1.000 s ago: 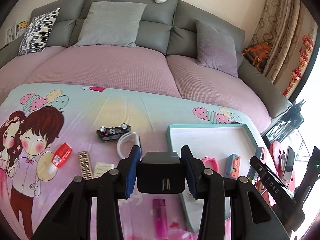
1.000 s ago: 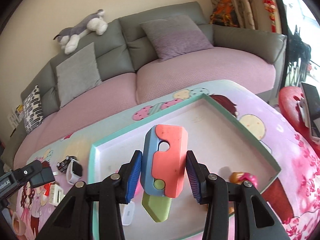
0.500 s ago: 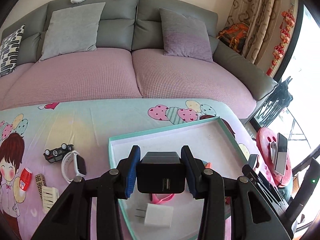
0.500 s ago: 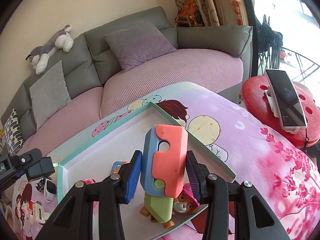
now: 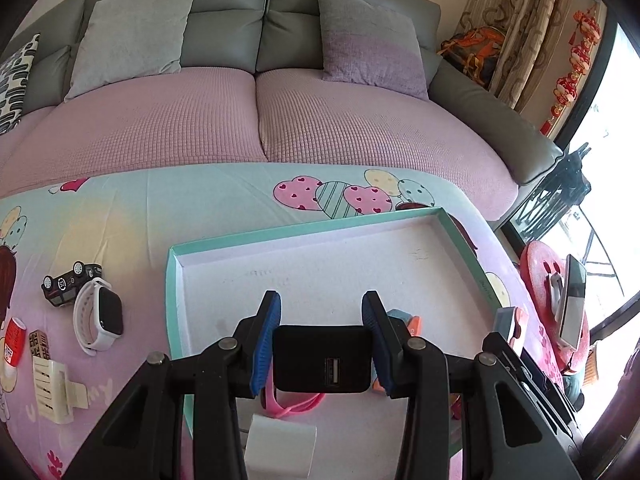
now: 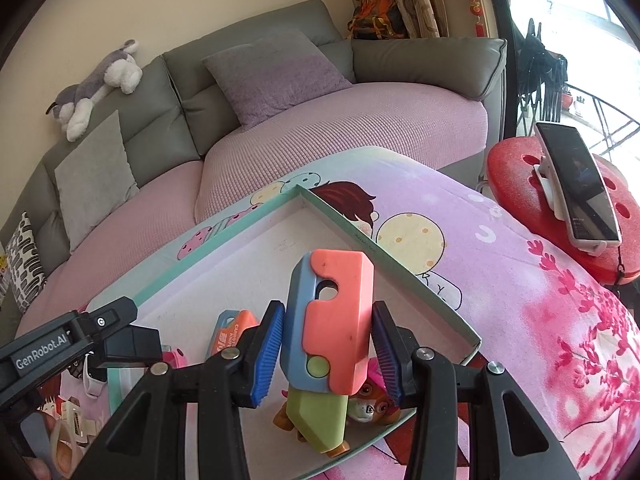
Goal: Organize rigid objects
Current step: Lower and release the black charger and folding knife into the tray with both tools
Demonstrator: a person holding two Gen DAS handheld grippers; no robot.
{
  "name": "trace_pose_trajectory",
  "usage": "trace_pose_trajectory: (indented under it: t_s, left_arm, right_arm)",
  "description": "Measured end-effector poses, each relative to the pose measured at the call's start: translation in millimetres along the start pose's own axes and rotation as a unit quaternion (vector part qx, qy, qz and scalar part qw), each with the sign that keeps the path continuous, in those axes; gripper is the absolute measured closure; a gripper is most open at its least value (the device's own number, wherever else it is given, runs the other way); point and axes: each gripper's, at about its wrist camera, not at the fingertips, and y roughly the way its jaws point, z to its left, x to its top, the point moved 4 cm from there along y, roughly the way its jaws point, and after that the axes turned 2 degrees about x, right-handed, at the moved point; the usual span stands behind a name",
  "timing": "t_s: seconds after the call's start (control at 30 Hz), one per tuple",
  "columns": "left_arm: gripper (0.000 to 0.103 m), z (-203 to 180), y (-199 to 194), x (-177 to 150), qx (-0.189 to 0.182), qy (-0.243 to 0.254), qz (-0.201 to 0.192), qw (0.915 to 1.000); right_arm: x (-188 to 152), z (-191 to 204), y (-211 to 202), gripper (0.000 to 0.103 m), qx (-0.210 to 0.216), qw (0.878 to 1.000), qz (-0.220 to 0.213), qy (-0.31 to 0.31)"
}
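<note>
My left gripper is shut on a black USB charger and holds it over the near part of a teal-rimmed tray. My right gripper is shut on a coral, blue and green toy knife, held over the tray's right corner. Inside the tray lie a white charger, a pink band, a small orange-blue toy and a puppy figure. The left gripper with its charger shows in the right wrist view.
On the cartoon tablecloth left of the tray lie a white smartwatch, a black toy car, a red tube and a cream clip. A pink sofa stands behind. A red stool with a phone is at the right.
Both grippers have moved right and nearer to the tray with their objects still held. The left one has gone from over the tablecloth to over the tray's inside.
</note>
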Motion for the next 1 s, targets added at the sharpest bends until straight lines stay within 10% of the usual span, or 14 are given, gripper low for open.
trace_pose_trajectory:
  t_s: [0.47, 1.0]
  left_arm:
    - [0.045, 9, 5, -16, 0.026, -0.005, 0.012, 0.9996]
    - [0.020, 41, -14, -29, 0.072, -0.027, 0.000, 0.9970]
  right_arm:
    - [-8, 7, 13, 0.055, -0.013, 0.999, 0.034, -0.029]
    - [-12, 21, 17, 0.023, -0.012, 0.997, 0.043, -0.061]
